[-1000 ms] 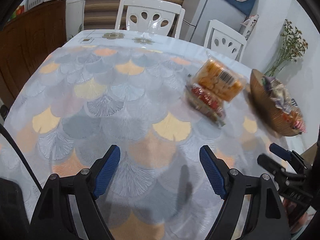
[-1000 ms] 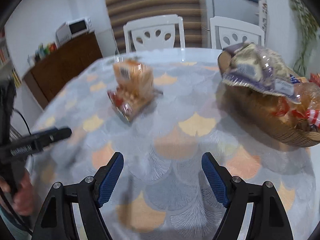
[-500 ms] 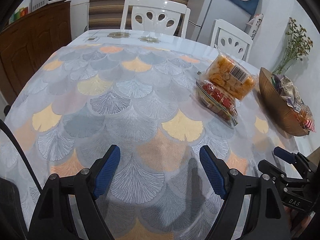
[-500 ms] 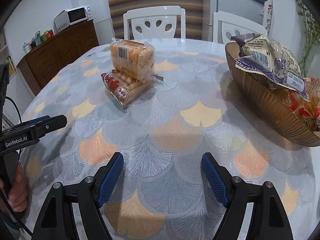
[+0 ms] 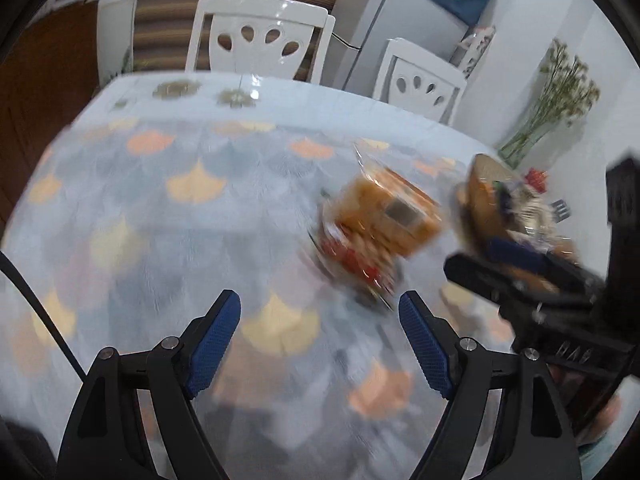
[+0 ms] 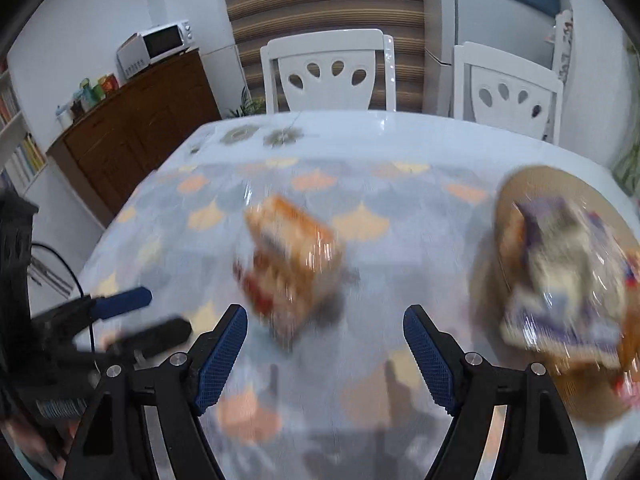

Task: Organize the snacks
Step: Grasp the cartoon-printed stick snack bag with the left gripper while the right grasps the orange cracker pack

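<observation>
Grabbing the orange bread bag [image 6: 292, 236] while it's stacked on the red-labelled pack [image 6: 264, 300] could slide the lower one away, since both wrappers look slick. They sit mid-tabletop, toward the right edge. Left gripper [image 5: 320, 340] and right gripper [image 6: 325, 356] both gape wide, empty. The wooden bowl [image 6: 532, 184] by the right edge holds a purple-trimmed bag [image 6: 568, 276]; anything under it is too blurred to name.

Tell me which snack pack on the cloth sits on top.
The orange pack with the barcode label; it rests atop the red-printed pack, which lies on the tablecloth.
</observation>
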### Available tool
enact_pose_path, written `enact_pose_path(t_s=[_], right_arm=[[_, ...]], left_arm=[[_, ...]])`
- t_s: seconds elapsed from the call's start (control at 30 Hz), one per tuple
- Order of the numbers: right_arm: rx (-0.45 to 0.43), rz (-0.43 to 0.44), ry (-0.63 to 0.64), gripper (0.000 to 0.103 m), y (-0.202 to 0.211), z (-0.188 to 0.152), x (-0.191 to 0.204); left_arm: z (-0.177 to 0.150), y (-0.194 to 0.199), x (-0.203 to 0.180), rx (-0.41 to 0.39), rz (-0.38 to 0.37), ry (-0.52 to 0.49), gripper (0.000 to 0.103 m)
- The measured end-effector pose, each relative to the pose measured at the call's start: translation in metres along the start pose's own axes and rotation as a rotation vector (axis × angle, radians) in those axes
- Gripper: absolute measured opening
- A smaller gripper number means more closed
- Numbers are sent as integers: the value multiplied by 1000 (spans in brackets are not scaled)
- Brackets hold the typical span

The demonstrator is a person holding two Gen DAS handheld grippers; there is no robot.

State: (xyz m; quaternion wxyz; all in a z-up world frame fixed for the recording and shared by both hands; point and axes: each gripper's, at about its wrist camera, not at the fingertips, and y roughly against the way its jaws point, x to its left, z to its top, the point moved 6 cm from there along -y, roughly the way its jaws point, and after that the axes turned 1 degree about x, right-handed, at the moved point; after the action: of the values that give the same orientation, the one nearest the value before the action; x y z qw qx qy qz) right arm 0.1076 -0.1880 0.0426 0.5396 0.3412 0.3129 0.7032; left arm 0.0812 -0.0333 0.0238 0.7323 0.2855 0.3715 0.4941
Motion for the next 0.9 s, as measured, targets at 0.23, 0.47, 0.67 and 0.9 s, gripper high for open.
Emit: enact_pose_path(t_s=[0.23,0.47,0.67,0.9], right_arm=[[35,25,31,76,-45,37,5],[68,88,62,45,-54,32,9],[85,120,-139,40,-36,4,-26],[121,190,-418,36,-13,-61,-73]], left_arm=[[17,-30,4,33,-70,-2,78],[16,-39,-3,47,-92,-77,78],[18,-42,-23,56,-108,-161,78],[24,-77,-47,114,-82,-220,80]])
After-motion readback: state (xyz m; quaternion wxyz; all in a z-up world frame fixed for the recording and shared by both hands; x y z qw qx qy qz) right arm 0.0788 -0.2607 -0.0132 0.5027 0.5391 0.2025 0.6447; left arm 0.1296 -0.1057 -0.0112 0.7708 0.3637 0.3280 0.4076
